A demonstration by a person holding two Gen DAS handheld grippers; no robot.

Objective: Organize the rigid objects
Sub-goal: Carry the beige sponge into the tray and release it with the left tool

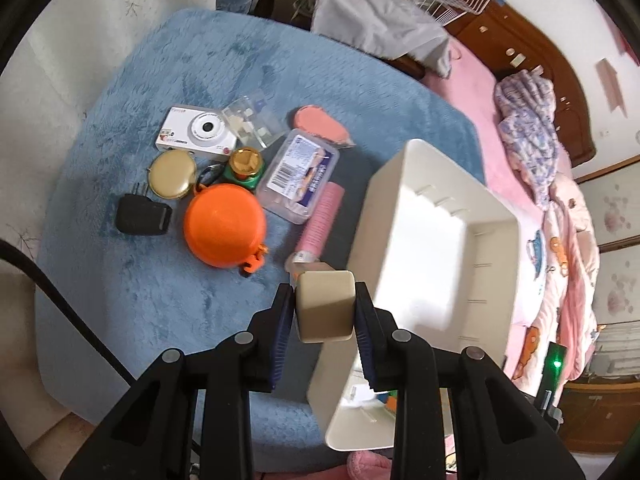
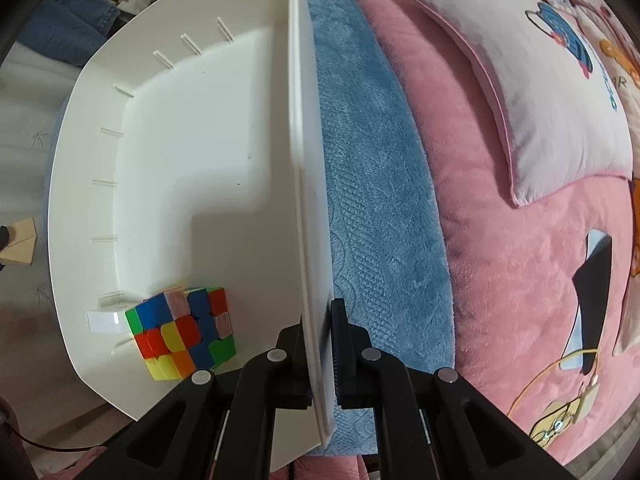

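Black two-finger left gripper (image 1: 325, 306) fills the bottom of the left wrist view, its blue-padded fingers (image 1: 280, 320) closed narrowly on a small beige rounded block (image 1: 326, 306) that sits squarely between them.

Just to the right of those fingers stands a large cream-white plastic storage bin (image 1: 494, 222), tilted, its open mouth facing the camera. Its inner walls carry short raised ribs.

Ahead and to the left of the fingers, on a fluffy blue blanket (image 1: 160, 300), lie loose items close together: a round orange plastic case (image 1: 224, 225), a black plug adapter (image 1: 142, 216), a flat round gold compact (image 1: 173, 174), a white toy camera (image 1: 196, 134), a small green and gold jar (image 1: 244, 168), a clear plastic packet (image 1: 250, 122), a clear lidded box with a barcode label (image 1: 298, 176), a pink ribbed cylinder (image 1: 322, 224) and a salmon oval pad (image 1: 320, 125).

In the right wrist view, the black right gripper (image 2: 320, 350) is pinched shut on the bin's thin side wall (image 2: 308, 200), one finger inside the bin and one outside. Inside the bin, left of the fingers, a multicoloured puzzle cube (image 2: 184, 332) rests in the near corner, touching a small white rectangular piece (image 2: 102, 322). Right of the fingers, outside the wall, run the blue blanket and a pink bedspread (image 2: 500, 280) with a printed pillow (image 2: 552, 92).
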